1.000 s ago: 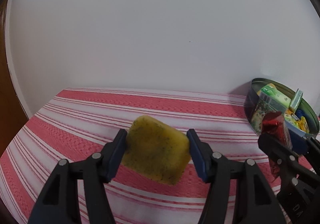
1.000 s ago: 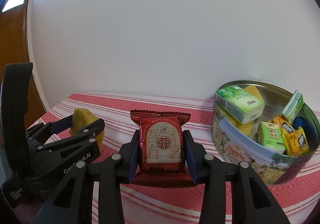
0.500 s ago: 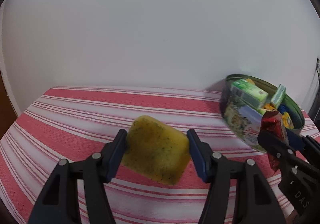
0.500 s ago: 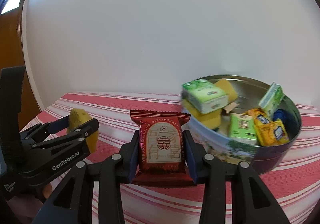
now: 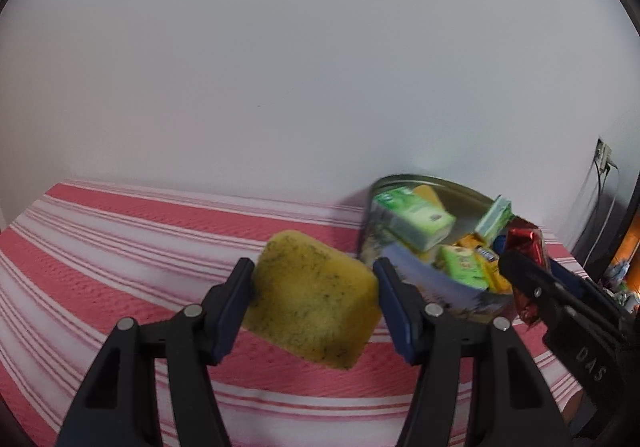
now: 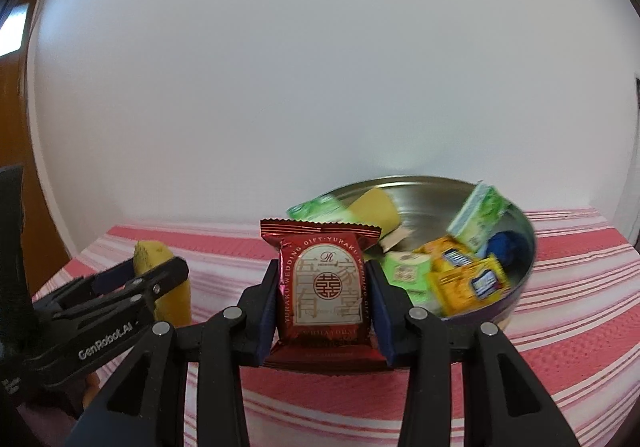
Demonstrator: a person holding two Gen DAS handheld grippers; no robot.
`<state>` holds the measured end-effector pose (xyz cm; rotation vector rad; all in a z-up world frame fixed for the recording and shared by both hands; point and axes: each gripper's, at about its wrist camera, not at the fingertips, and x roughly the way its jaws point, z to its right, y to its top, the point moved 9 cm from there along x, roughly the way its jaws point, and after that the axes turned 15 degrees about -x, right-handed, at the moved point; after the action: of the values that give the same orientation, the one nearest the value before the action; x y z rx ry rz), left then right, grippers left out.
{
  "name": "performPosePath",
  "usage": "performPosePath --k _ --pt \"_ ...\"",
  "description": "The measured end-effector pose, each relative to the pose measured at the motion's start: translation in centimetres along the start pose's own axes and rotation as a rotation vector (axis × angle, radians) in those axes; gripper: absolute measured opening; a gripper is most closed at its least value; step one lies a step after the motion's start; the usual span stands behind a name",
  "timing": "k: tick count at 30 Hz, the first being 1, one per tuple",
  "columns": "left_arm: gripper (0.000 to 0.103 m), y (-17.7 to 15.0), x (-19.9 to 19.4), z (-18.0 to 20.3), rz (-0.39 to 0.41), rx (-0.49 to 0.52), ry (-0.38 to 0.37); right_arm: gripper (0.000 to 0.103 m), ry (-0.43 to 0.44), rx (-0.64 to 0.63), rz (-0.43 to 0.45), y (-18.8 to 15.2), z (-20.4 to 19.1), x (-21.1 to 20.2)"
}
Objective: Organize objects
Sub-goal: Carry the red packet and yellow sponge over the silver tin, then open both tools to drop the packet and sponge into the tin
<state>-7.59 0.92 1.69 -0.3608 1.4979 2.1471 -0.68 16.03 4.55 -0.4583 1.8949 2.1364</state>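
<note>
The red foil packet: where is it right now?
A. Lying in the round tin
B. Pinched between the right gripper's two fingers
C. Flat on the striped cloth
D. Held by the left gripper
B: the red foil packet stands upright, clamped in the right gripper, short of the round tin.

We see a yellow sponge (image 5: 312,297) flecked with dark green specks at lower centre of the left wrist view. A glossy red packet (image 6: 323,293) with a cream arch panel and a red double-happiness emblem fills the lower centre of the right wrist view. The tablecloth (image 5: 120,247) runs in pink-red and white stripes. The silver-lined tin (image 6: 432,191), right of centre, holds pale green boxes (image 6: 478,217), yellow packets (image 6: 472,285) with blue labels, and something deep blue (image 6: 508,247). The wall (image 5: 300,47) is plain white.
</note>
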Motion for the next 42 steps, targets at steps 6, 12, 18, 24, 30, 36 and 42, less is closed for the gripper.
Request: performPosePath --k 6,12,18,24,30,36,42 --pt "0.061 0.2 0.6 3.7 -0.001 0.03 -0.046 0.044 -0.08 0.034 0.019 0.5 4.5 -0.6" --pt "0.061 0.0 1.7 7.5 -0.018 0.061 -0.095 0.044 -0.15 0.093 0.001 -0.1 9.5 -0.4" --pt "0.061 -0.4 4.0 11.2 -0.055 0.089 -0.123 0.044 -0.169 0.097 -0.037 -0.4 11.6 1.2" --pt "0.061 -1.2 5.7 12.5 -0.082 0.103 -0.111 0.044 -0.148 0.077 -0.053 0.4 12.6 3.5" --pt "0.062 -1.9 6.9 13.2 -0.101 0.122 -0.111 0.044 0.014 0.147 -0.052 0.5 13.5 5.5" --pt "0.073 -2.3 8.0 14.2 -0.109 0.178 -0.09 0.056 0.097 0.137 -0.1 -0.3 12.4 7.1" --pt "0.103 -2.0 8.0 13.3 -0.092 0.168 -0.034 0.079 0.133 0.23 -0.049 -0.3 12.9 5.5"
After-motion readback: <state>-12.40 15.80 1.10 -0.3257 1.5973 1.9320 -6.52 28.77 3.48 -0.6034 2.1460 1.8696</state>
